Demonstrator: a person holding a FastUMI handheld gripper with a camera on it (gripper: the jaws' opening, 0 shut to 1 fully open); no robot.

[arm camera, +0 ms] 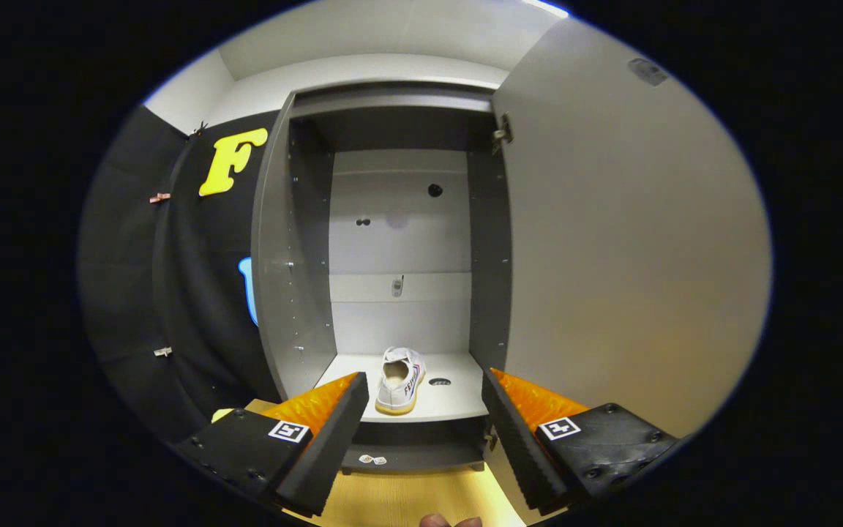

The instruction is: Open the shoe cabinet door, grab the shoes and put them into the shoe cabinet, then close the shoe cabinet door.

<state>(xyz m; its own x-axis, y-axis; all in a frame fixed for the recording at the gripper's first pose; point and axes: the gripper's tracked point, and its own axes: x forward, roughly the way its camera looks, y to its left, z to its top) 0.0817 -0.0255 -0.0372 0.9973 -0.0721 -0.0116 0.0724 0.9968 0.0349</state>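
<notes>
The claw gapes wide and holds nothing. Beyond its fingers, a white shoe sits heel-out on the bottom shelf of the cabinet, whose door stands open rightward.

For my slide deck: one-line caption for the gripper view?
Open claw faces the shoe cabinet, door open, white shoe on its shelf.

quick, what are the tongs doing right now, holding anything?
Tongs: open, holding nothing; the white shoe sits beyond them on the cabinet shelf.
</notes>
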